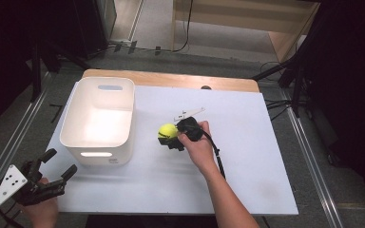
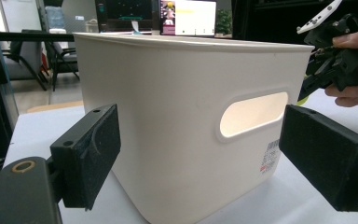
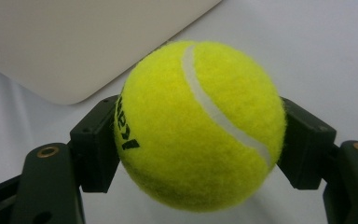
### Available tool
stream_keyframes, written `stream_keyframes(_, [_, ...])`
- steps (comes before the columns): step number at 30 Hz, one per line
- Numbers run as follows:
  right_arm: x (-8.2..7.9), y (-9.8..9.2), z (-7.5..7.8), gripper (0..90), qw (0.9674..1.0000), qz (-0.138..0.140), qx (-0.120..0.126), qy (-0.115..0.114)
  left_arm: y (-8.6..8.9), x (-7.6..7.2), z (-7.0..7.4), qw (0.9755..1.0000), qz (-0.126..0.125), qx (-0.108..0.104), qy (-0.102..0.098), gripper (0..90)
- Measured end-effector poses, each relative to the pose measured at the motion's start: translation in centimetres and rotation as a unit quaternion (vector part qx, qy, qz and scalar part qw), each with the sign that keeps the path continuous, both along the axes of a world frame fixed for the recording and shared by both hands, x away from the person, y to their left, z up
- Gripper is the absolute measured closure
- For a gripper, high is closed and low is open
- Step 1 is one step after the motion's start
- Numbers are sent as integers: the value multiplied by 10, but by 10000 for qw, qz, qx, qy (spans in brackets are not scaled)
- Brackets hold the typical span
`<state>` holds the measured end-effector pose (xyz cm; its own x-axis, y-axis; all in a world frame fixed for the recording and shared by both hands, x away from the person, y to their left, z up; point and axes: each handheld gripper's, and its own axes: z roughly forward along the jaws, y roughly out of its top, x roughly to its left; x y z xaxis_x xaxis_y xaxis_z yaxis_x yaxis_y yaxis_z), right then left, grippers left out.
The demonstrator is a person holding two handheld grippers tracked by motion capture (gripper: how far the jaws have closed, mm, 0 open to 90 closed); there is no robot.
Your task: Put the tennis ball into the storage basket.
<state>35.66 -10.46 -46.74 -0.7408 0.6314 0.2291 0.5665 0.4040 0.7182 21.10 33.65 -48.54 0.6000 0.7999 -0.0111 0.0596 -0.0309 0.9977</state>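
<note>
The right tongs [image 1: 169,141] pinch a yellow tennis ball [image 1: 168,131] over the middle of the white surface [image 1: 247,156], just beside the right-hand wall of a white plastic bin [image 1: 98,120]. In the right gripper view the ball [image 3: 198,123] sits squeezed between the two black jaws, one pad pressed to each flank; black lettering on its left side is partly covered by the jaw and cannot be read, and whether its underside touches the surface is hard to make out. From the high view the person's right hand [image 1: 195,142] covers most of the gripper body, leaving the jaws and a grey plate visible.

The left tongs [image 1: 59,166] stand spread wide and hold nothing, off the near-left corner of the surface, the left hand [image 1: 40,209] cut off by the bottom edge. In the left gripper view the bin [image 2: 186,116] stands close ahead of the spread jaws, apart from both pads, its handle slot glowing with light. The bin's inside is washed out by glare from above, so its contents cannot be told.
</note>
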Motion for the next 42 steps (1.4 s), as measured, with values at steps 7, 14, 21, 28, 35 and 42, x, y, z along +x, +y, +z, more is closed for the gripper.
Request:
stream_keyframes(7, [-1,1,5,248,10000,20,27,-36,0,0,0,10000,5,34,9,125])
stream_keyframes(14, [0,-1,11,248,9999,38,64,-92,-1,0,0,10000,10,65,12,126])
stream_keyframes(21, [1,0,18,248,9999,88,53,-95,-1,0,0,10000,6,63,10,126])
stream_keyframes(28, [0,3,26,249,9998,149,94,-123,-1,0,0,10000,8,63,11,125])
stream_keyframes(35, [0,7,32,249,9995,210,150,-153,-1,1,0,10000,6,79,10,126])
stream_keyframes(42, [0,10,36,249,9994,255,136,-184,-2,1,0,10000,3,74,7,126])
